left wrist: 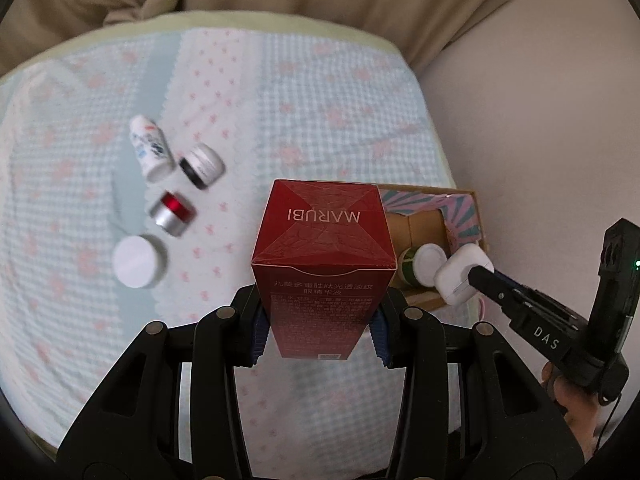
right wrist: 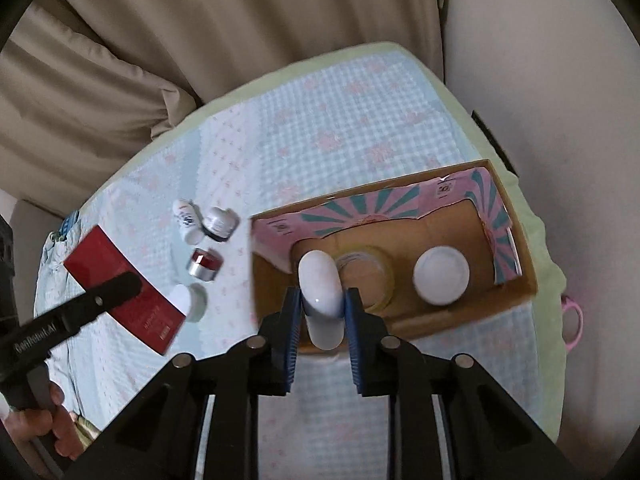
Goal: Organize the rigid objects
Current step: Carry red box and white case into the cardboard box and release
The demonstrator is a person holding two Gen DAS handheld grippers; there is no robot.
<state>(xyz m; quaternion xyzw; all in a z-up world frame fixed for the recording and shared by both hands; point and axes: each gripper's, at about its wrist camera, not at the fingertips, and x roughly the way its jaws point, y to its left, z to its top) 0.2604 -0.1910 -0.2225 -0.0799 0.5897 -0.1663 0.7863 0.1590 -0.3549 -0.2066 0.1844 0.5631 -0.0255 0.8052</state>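
My left gripper [left wrist: 318, 334] clamps the red carton [left wrist: 322, 256] just beside the cardboard box [right wrist: 516, 284], on its open-cloth side; the carton's long axis runs forward along my fingers, lid end away. My right gripper [right wrist: 322, 320] clamps a white case [right wrist: 322, 292] over the box's near rim, long axis also forward. Risk: the case lands on the tape roll [right wrist: 366, 276] and tips; the carton may strike the box wall.
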